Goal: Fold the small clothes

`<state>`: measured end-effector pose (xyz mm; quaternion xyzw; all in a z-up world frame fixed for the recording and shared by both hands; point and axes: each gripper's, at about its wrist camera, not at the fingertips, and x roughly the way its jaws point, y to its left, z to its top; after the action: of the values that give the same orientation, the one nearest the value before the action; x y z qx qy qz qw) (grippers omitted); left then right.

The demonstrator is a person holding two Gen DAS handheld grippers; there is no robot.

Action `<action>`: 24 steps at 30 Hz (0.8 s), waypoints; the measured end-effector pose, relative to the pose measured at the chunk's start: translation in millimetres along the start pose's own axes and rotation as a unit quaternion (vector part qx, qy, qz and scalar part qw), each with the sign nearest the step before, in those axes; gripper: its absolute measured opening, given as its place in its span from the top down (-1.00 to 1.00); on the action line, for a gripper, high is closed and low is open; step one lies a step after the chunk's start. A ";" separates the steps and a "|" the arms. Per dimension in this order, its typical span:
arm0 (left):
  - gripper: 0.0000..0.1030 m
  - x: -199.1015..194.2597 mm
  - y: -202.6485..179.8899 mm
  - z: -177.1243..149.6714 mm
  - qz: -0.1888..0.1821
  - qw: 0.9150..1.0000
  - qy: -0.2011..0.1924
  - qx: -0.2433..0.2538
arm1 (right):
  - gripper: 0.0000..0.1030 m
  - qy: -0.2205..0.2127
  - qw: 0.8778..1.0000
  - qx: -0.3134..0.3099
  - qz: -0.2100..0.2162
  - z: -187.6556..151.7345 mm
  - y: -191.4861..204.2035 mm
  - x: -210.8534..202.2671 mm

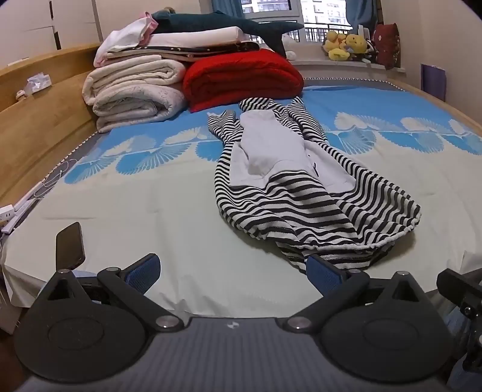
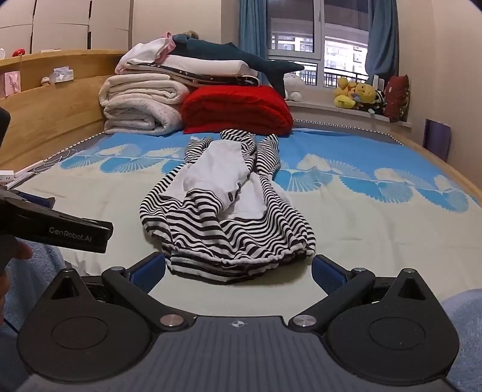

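A small black-and-white striped garment (image 1: pixel 289 187) with a pale grey lining lies crumpled and lengthwise on the bed, hem toward me. In the right wrist view the same garment (image 2: pixel 229 217) lies straight ahead. My left gripper (image 1: pixel 233 271) is open above the near bed edge, its right blue pad just short of the hem, nothing between the pads. My right gripper (image 2: pixel 239 271) is open too, the hem lying just beyond and between its blue pads, untouched. The left gripper's body (image 2: pixel 60 229) shows at the left of the right wrist view.
The bed sheet (image 1: pixel 150 211) is pale with a blue fan pattern. Folded white blankets (image 1: pixel 135 90), a red quilt (image 1: pixel 244 75) and a plush shark (image 1: pixel 229 25) are stacked at the far end. A wooden headboard (image 1: pixel 39 126) runs along the left; a dark phone (image 1: pixel 69 245) stands near the left edge.
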<state>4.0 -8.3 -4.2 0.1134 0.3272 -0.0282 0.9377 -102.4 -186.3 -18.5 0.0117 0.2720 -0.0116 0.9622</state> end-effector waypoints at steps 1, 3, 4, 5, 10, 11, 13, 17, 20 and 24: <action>-1.00 -0.5 0.4 1.0 0.001 1.000 0.001 0.001 | -0.98 0.002 1.000 0.002 0.001 -0.6 -0.6 0.8; -1.00 -0.9 0.7 2.0 0.001 1.000 0.003 0.005 | -0.98 0.004 1.000 0.003 -0.001 -1.1 -1.0 2.5; -1.00 -1.7 0.8 2.3 0.001 1.000 0.002 0.005 | -0.99 0.004 1.000 0.002 -0.001 -1.6 -0.9 2.9; -1.00 -2.0 0.7 2.5 0.001 1.000 0.002 0.005 | -0.98 0.003 1.000 0.002 -0.002 -1.6 -0.9 2.9; -1.00 -6.3 0.4 2.7 0.001 1.000 -0.001 0.005 | -0.98 0.003 1.000 0.001 -0.002 -1.6 -2.5 4.7; -1.00 -6.0 0.0 2.3 0.001 1.000 0.001 0.005 | -0.99 0.006 1.000 0.003 -0.001 -2.1 -3.2 4.9; -1.00 -5.3 -1.2 1.6 -0.001 1.000 0.006 0.006 | -0.98 0.009 1.000 0.006 0.001 -3.5 -3.8 5.8; -0.99 -4.5 -1.9 1.5 -0.001 1.000 0.010 0.003 | -0.98 0.008 1.000 0.007 0.002 -3.4 -4.2 5.2; -0.99 -4.0 -2.2 1.6 -0.001 1.000 0.011 0.003 | -0.98 0.006 1.000 0.003 0.002 -2.4 -2.8 4.6; -0.99 -2.9 -1.9 1.6 -0.002 1.000 0.011 0.003 | -0.99 0.009 1.000 0.003 0.004 -1.6 -2.0 6.8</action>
<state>2.5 -10.6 -1.6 0.1164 0.3375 -0.0298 0.9336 -97.5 -188.3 -23.5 0.0156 0.2805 -0.0089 0.9597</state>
